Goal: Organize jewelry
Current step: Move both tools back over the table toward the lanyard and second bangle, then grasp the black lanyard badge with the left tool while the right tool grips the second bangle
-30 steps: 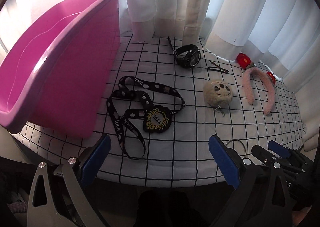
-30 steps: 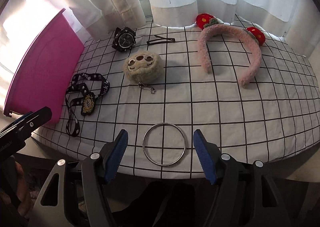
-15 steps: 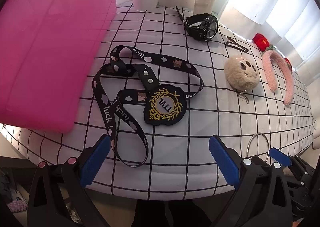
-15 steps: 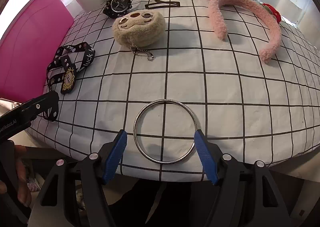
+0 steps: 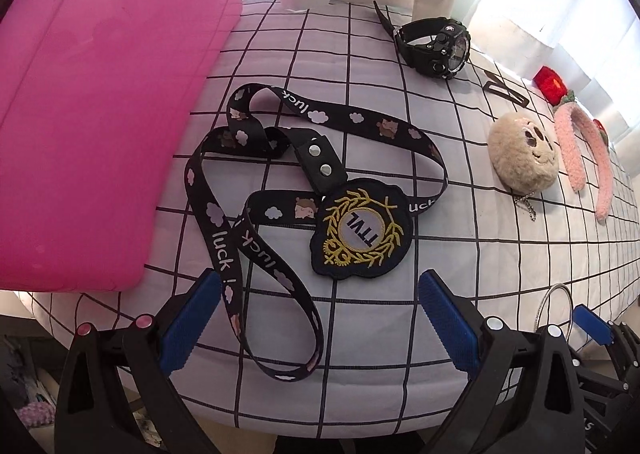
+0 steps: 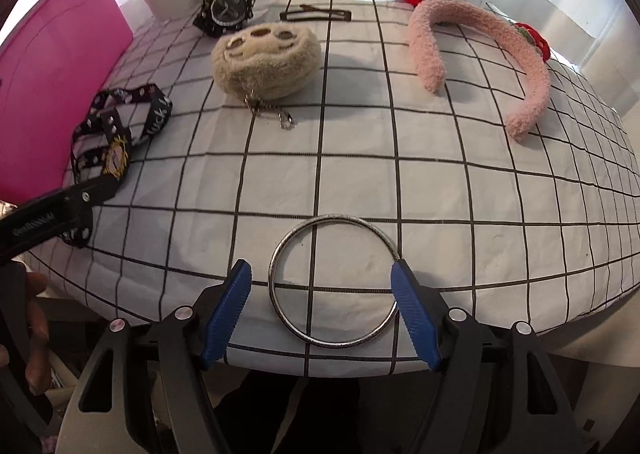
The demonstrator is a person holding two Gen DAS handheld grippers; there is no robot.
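Observation:
A black lanyard (image 5: 280,190) with a gold embroidered badge lies on the checked cloth next to the pink bin (image 5: 100,114). My left gripper (image 5: 320,318) is open, its blue pads straddling the lanyard's near loop. A silver bangle (image 6: 334,282) lies near the table's front edge. My right gripper (image 6: 322,306) is open, with the bangle between its pads. The lanyard (image 6: 116,138) and bin (image 6: 56,94) show at the left of the right wrist view, and the bangle (image 5: 554,304) at the right of the left wrist view.
A black watch (image 5: 434,46), a hair clip (image 5: 506,92), a beige plush keychain (image 5: 522,156) and a pink fuzzy headband (image 5: 584,158) with red flowers lie further back. White curtains hang behind the table. The table's front edge is just below both grippers.
Both grippers have moved forward and down toward the table. The left now straddles the lanyard's loop and the right now has the bangle between its pads. Both stay open.

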